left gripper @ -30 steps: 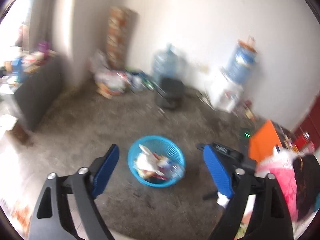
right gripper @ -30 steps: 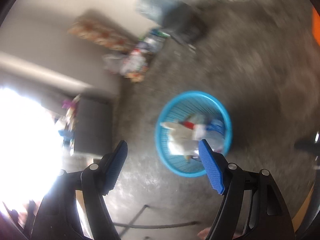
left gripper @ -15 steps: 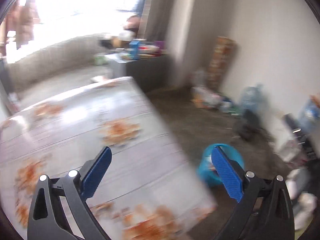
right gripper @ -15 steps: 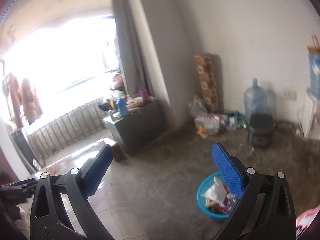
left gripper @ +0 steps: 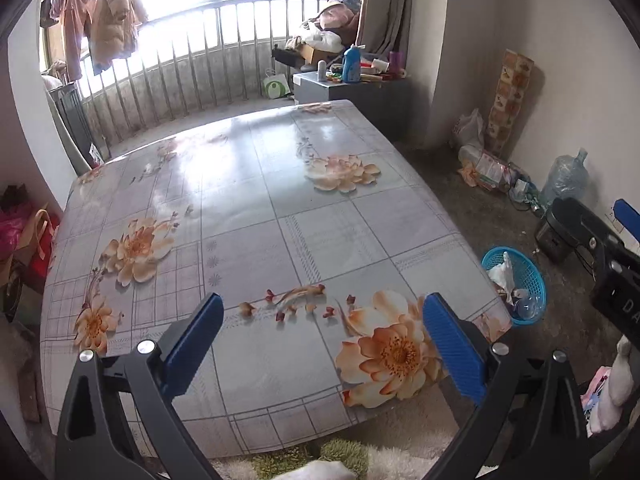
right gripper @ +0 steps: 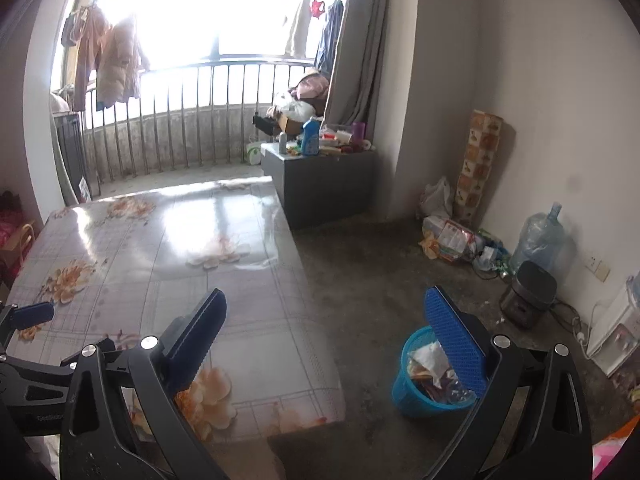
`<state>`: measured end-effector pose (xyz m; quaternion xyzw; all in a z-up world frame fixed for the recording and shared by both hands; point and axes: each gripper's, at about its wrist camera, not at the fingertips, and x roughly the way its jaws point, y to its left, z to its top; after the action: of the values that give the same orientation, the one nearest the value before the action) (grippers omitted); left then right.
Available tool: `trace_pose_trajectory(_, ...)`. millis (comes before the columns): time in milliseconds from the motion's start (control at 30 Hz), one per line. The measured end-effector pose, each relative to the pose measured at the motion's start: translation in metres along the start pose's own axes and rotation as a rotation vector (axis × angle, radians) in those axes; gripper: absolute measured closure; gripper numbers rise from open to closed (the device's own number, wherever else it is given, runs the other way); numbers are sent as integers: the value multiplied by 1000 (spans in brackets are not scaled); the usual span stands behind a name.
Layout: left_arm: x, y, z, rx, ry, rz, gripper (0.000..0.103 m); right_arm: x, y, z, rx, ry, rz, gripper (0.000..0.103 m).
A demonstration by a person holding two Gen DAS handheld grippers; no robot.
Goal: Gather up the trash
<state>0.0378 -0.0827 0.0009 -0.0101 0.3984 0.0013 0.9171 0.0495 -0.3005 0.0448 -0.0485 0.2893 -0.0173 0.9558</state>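
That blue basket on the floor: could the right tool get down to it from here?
Probably yes: the blue basket sits on open floor beside the table, and the right tool is open and empty, with nothing between them.

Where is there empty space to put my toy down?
The flowered table is bare all over, from the railing side to the near edge. The floor between table and blue basket is bare too. It is crowded along the wall: bags, water jug, and the grey cabinet top.
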Motion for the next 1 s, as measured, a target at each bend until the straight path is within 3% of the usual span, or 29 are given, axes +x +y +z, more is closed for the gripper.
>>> trace_pose_trajectory(433, 11, 14, -4, -63, 77, 22, 5, 19, 8, -33, -58, 247, -23, 7)
trace_pose_trajectory(633, 13, 14, 1, -38, 56, 71, 5, 21, 6, -40, -47, 280, -35, 7)
trace_pose_trajectory(1000, 14, 8, 5, -34, 50, 81, 5, 22, -7, -42, 4, 295, -42, 7)
